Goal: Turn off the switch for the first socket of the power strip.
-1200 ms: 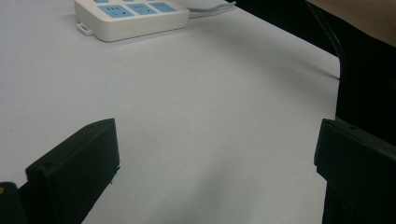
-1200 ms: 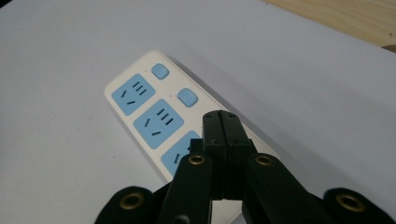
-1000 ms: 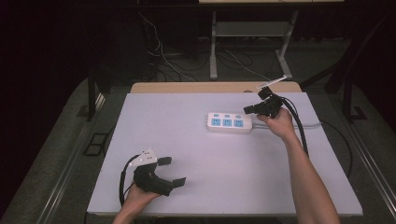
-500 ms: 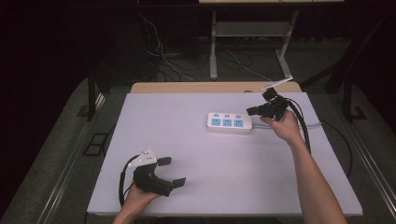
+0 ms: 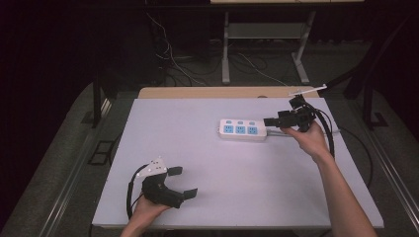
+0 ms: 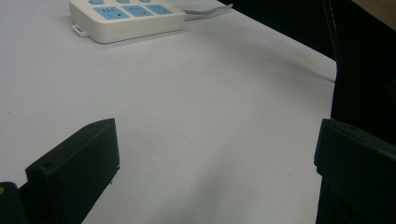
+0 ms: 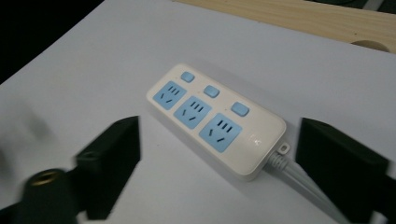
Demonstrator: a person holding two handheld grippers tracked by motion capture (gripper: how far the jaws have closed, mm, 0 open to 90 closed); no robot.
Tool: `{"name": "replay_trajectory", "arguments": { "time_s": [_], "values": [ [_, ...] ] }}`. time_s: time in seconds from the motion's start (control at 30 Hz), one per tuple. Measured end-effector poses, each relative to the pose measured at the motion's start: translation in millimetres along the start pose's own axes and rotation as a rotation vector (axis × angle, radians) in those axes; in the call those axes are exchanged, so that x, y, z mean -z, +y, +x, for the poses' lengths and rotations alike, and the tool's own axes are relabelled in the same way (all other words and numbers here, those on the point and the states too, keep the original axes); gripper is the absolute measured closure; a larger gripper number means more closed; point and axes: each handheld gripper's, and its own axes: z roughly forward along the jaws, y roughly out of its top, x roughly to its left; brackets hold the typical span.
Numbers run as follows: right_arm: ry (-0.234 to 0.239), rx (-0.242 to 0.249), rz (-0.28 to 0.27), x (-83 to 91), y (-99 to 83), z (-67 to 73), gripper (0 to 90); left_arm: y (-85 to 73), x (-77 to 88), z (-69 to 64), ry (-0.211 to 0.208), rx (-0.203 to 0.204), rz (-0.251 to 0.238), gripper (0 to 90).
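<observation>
White power strip (image 7: 215, 123) with blue sockets sits flat on the desk (image 5: 197, 148), right in front of your right hand-held gripper (image 5: 273, 121) and just below its tips. Its jaws have just been opening and stand wide apart, nothing between them. The strip's cable (image 7: 299, 184) runs back toward that gripper. Your left hand-held gripper (image 5: 184, 181) rests well apart from the strip, jaws spread, empty too.

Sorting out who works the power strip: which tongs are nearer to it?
Right. The right tongs hover open just off the power strip's cord end; the left tongs sit open near the table's front edge, far from it.
</observation>
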Motion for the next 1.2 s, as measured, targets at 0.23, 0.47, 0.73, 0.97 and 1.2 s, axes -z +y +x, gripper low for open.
{"name": "replay_trajectory", "arguments": {
  "time_s": [0.23, 0.47, 0.73, 0.97, 1.2],
  "values": [
    [0.019, 0.0, -0.014, 12.9, -15.5, 9.6, 0.4, 0.0, -0.1, -0.2, 0.0, -0.001, 0.002, 0.0],
    [0.055, 0.016, -0.025, 24.0, -32.9, 17.9, 0.4, -0.1, -0.2, 0.0, 0.0, 0.001, 0.001, 0.0],
    [0.1, 0.038, -0.043, 38.3, -48.2, 28.8, 0.4, 0.0, -0.3, -0.3, 0.0, -0.002, 0.002, 0.0],
    [0.123, 0.058, -0.053, 47.6, -62.4, 37.1, 0.4, 0.0, -0.1, -0.5, 0.001, -0.001, 0.0, 0.0],
    [0.131, 0.057, -0.043, 49.5, -77.3, 39.8, 0.4, -0.1, 0.1, -0.7, 0.002, -0.001, 0.001, 0.0]
  ]
}}
